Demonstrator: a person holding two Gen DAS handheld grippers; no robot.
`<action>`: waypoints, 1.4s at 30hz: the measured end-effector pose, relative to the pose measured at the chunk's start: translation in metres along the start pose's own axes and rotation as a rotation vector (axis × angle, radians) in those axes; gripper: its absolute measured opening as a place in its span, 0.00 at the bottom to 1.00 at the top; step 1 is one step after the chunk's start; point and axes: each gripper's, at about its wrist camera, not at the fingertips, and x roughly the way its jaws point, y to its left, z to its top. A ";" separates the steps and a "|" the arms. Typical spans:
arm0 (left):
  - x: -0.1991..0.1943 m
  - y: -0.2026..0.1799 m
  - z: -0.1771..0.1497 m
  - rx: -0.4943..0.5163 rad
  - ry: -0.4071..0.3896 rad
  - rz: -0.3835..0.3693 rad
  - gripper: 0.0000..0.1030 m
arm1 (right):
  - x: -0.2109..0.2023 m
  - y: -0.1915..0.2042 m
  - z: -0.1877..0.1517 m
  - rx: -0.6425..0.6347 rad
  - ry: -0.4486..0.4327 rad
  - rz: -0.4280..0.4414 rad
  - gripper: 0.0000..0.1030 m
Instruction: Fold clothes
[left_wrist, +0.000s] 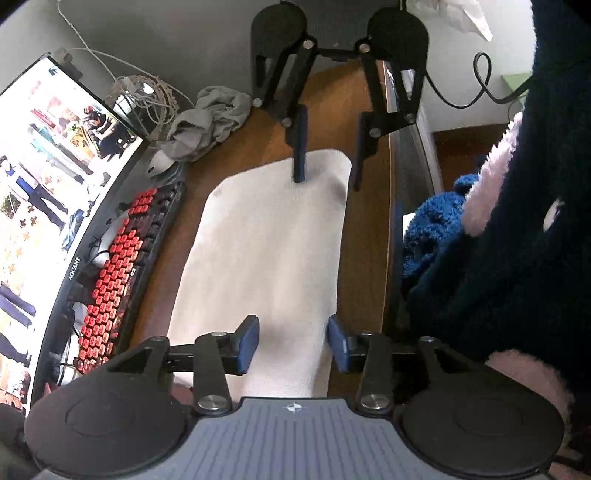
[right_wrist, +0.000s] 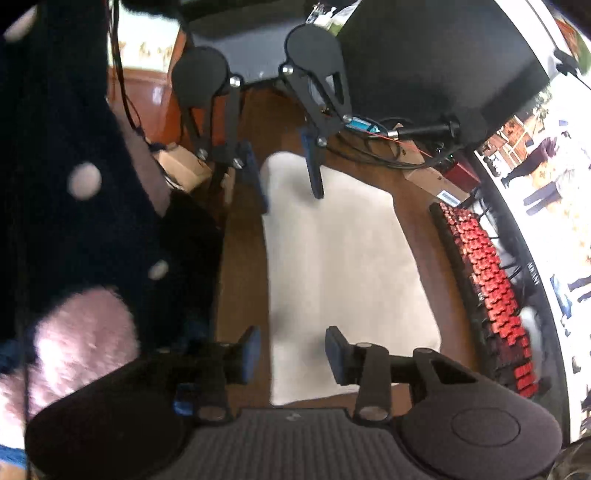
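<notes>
A white cloth lies flat in a long folded rectangle on the wooden desk. My left gripper hovers open over one short end of it, with cloth showing between its blue pads and nothing gripped. Facing it at the other end, my right gripper is open too; one finger hangs over the cloth and the other just past its long edge. In the right wrist view my right gripper straddles that long edge, and the left gripper stands open at the far end.
A keyboard with red keys and a lit curved monitor run along one long side of the cloth. A crumpled grey garment and white mouse sit beyond. A person's dark fluffy sleeve with pink trim fills the desk-edge side.
</notes>
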 end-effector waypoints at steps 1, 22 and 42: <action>0.000 0.000 -0.002 -0.001 0.003 -0.003 0.41 | 0.001 -0.002 -0.002 0.005 -0.002 0.004 0.36; -0.019 -0.012 -0.018 0.034 0.041 0.027 0.22 | -0.013 -0.014 -0.016 0.152 0.041 0.023 0.11; 0.003 -0.019 0.013 0.065 -0.101 0.017 0.28 | 0.020 0.007 0.042 -0.025 -0.118 0.010 0.16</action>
